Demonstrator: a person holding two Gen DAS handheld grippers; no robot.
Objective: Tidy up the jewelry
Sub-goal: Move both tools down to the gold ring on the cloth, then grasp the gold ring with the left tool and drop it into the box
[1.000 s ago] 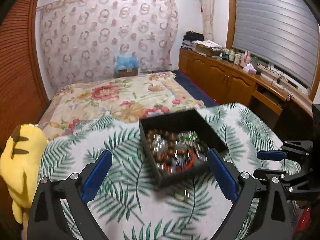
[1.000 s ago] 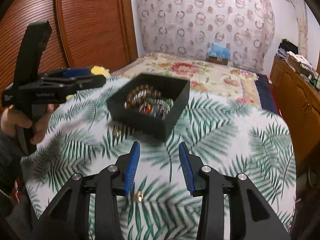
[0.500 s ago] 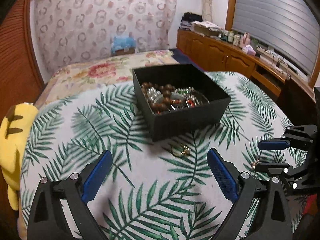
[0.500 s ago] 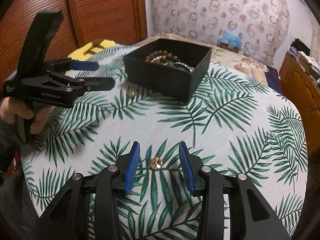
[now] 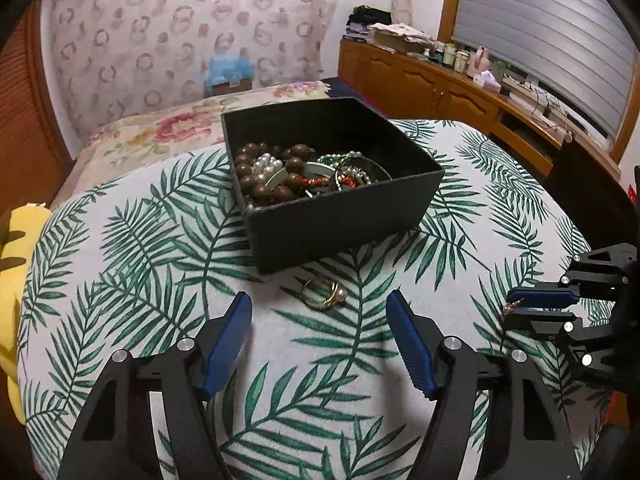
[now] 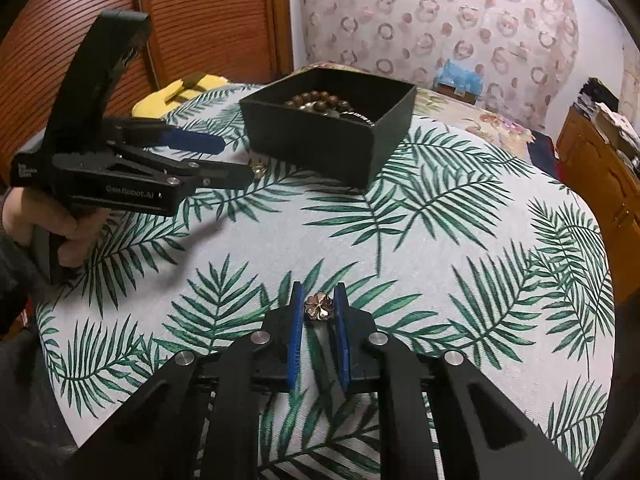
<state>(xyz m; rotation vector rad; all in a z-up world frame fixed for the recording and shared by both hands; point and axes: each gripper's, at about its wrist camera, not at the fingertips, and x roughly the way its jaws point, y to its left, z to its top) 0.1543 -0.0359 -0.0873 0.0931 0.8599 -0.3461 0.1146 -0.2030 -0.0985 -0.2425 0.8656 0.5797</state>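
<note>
A black open box [image 5: 344, 216] holding bead bracelets and pearls stands on the palm-leaf cloth; it also shows in the right wrist view [image 6: 332, 140]. A gold ring with a pearl [image 5: 323, 294] lies on the cloth just in front of the box, a little beyond my open left gripper [image 5: 318, 316]. My right gripper [image 6: 318, 308] is shut on a small gold flower-shaped piece [image 6: 318, 307] low over the cloth; it shows at the right edge of the left wrist view [image 5: 516, 306].
A yellow plush toy [image 5: 12, 280] lies at the table's left edge. A bed with a floral cover [image 5: 160, 128] lies behind the table. A wooden cabinet [image 5: 440, 92] with clutter runs along the right wall.
Both grippers came down and forward toward the cloth. My right gripper closed on the gold flower piece. My left gripper narrowed somewhat and now faces the pearl ring.
</note>
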